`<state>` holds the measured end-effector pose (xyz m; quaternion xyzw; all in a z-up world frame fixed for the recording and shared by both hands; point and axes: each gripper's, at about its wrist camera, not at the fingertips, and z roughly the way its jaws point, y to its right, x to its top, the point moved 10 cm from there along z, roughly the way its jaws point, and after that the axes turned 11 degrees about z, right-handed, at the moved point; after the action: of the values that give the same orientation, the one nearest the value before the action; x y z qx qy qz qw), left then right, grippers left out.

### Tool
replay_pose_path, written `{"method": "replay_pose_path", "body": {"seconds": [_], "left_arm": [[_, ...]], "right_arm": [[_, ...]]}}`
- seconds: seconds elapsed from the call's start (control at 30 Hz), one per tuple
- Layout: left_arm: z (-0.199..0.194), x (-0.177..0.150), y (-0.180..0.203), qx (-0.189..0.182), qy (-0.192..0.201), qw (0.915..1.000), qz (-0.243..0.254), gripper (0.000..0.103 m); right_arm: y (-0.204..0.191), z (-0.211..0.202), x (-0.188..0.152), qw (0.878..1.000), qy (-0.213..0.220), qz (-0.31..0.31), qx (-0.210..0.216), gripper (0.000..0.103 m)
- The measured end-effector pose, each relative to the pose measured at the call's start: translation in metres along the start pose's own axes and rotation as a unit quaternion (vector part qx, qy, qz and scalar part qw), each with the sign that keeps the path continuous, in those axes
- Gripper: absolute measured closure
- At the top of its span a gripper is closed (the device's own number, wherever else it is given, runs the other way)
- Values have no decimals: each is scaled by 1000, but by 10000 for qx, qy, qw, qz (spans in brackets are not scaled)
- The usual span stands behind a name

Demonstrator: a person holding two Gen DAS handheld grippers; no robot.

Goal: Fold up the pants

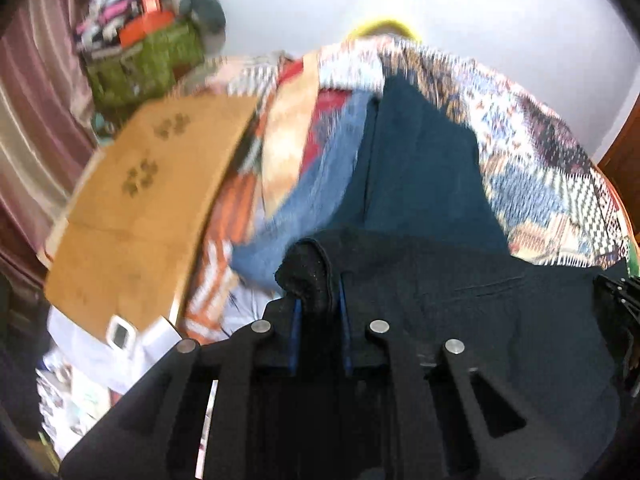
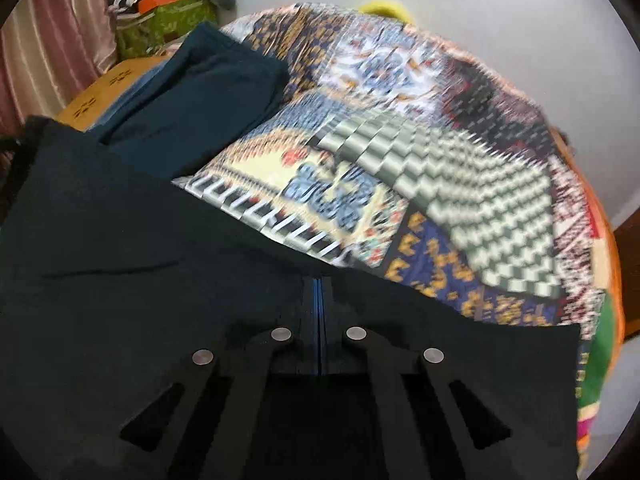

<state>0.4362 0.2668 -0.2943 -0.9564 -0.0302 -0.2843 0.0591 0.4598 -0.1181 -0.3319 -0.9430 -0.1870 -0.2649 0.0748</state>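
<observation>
The black pants (image 1: 460, 320) lie spread over the near part of a bed covered with a patterned quilt (image 2: 440, 168), and both grippers have hold of them along the near edge. The left gripper (image 1: 318, 300) is closed almost fully on a thick bunched corner of the black cloth, which stands up between its two blue-lined fingers. The right gripper (image 2: 319, 300) is closed completely, its fingers pressed together; the black cloth lies around the tips, so I judge that it pinches a thin edge, though the pinched part itself is hard to see. Further back on the quilt lies a dark teal garment (image 2: 200, 100) that looks already folded, and beside it in the left view there is blue jeans cloth (image 1: 320, 192), so some other pieces seem finished. For the black pants the work is, in my judgement, only at the beginning: the two corners are taken, but no fold is visible yet. What is left is to lift the edge, carry it over to make the fold, and then fold again to a small packet
</observation>
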Motion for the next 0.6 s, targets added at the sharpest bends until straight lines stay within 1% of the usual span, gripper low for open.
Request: {"method": "replay_pose_path", "body": {"seconds": [0.1, 0.2, 0.3, 0.33, 0.37, 0.4, 0.43, 0.47, 0.5, 0.6], "left_arm": [[-27, 20, -6, 46, 302, 9995, -60, 88], [-44, 28, -5, -18, 448, 9990, -42, 89], [-47, 20, 0, -24, 338, 9994, 67, 89], [-46, 15, 1, -11, 289, 9995, 84, 89], [-44, 11, 3, -4, 255, 9996, 83, 89], [-41, 7, 6, -4, 240, 9997, 73, 89], [-38, 5, 6, -16, 226, 9997, 53, 89], [-35, 4, 9, -26, 216, 9997, 52, 89], [-31, 3, 10, -21, 209, 9998, 60, 89], [-19, 4, 9, 82, 147, 9998, 136, 89]], "right_arm": [[8, -28, 20, 9992, 331, 225, -3, 103], [12, -58, 37, 9977, 594, 303, 79, 103], [-2, -61, 32, 9984, 418, 173, 343, 101], [-3, -57, 27, 9988, 344, 131, 314, 99], [-5, -54, 23, 9992, 292, 90, 262, 92], [-5, -48, 20, 9995, 225, 38, 197, 78], [-6, -40, 14, 9998, 151, -21, 134, 70], [-6, -34, 13, 9998, 131, -40, 130, 60], [-6, -29, 12, 9998, 112, -47, 139, 59], [-2, -7, 10, 9998, -87, -95, 148, 59]]}}
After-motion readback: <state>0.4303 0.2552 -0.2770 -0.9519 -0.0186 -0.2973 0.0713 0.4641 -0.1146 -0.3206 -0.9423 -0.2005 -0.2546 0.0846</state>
